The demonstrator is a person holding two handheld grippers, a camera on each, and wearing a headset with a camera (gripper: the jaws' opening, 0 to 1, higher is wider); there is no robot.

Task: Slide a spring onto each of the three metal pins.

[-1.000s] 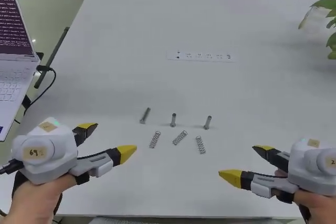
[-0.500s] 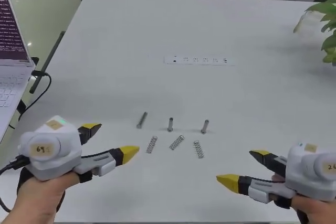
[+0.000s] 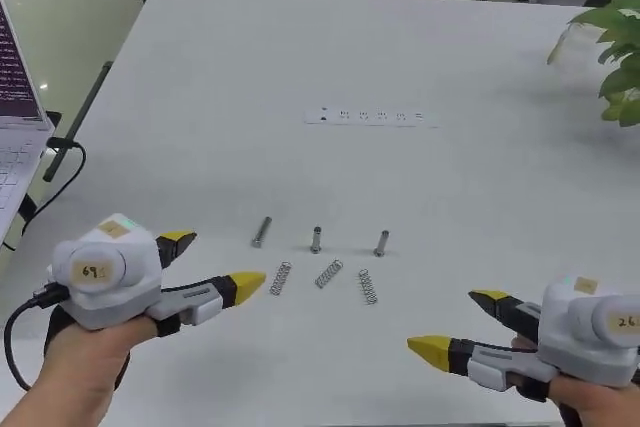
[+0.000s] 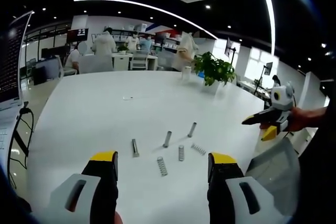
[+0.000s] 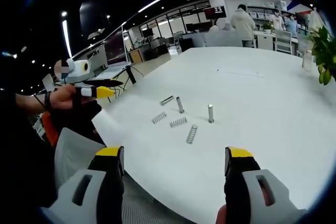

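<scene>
Head view downward, gripper views low, all sharing pins (image 3: 316, 239)

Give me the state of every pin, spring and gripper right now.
left pin: lying on its side, bare
middle pin: upright, bare
right pin: upright, bare
left spring: loose on the table
middle spring: loose on the table
right spring: loose on the table
left gripper: open, empty
right gripper: open, empty

Three pins across mid-frame: left pin (image 3: 261, 232), middle pin (image 3: 316, 239), right pin (image 3: 381, 243). Three springs just below: left spring (image 3: 280, 278), middle spring (image 3: 328, 273), right spring (image 3: 367, 286). One power strip (image 3: 363, 116), upper centre.
</scene>
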